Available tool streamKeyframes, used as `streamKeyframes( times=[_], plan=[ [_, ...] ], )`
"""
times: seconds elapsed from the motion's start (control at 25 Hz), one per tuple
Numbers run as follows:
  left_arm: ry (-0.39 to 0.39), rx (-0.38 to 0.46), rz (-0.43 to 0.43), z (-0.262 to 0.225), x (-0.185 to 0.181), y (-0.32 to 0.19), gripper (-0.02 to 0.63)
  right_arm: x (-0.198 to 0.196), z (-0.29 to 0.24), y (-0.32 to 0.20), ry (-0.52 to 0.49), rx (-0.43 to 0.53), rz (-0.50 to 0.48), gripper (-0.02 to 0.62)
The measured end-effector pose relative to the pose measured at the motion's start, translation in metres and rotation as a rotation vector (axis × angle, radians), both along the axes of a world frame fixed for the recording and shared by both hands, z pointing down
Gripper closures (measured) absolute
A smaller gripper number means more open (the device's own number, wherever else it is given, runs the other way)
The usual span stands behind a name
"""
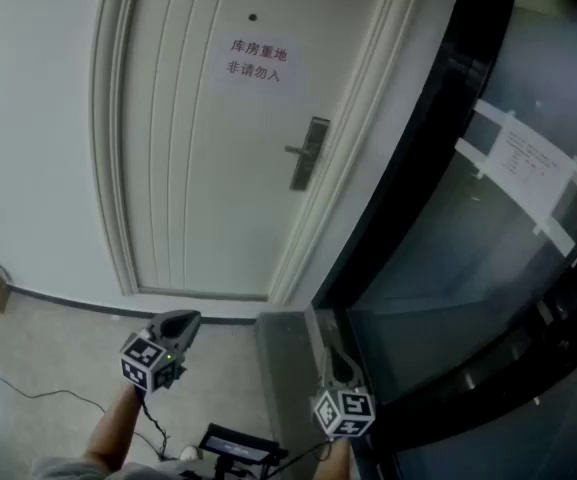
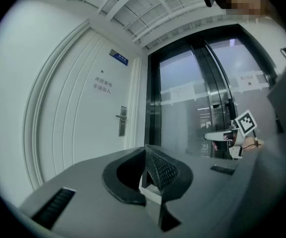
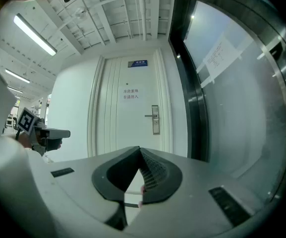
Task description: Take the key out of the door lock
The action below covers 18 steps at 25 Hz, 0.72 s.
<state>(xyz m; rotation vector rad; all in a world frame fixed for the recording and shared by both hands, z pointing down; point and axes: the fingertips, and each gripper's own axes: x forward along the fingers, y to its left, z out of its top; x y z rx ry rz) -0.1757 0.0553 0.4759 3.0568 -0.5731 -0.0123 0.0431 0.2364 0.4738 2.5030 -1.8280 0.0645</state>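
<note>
Facing door lock (image 1: 308,154) from well back: left tongs (image 1: 189,318), right tongs (image 1: 332,352); both closed.

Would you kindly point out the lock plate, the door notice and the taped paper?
lock plate (image 1: 309,155), head view, middle of plate.
door notice (image 1: 255,60), head view, its red lettering.
taped paper (image 1: 533,166), head view, sheet's centre.
</note>
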Motion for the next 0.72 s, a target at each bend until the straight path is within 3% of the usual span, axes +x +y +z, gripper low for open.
streamKeyframes(
  times=[0.72],
  plan=[
    [-0.022,0.002,-0.016,0.002,0.015,0.011,0.598,0.022,0.004,0.015,-0.017,0.008,0.014,0.583]
  ],
)
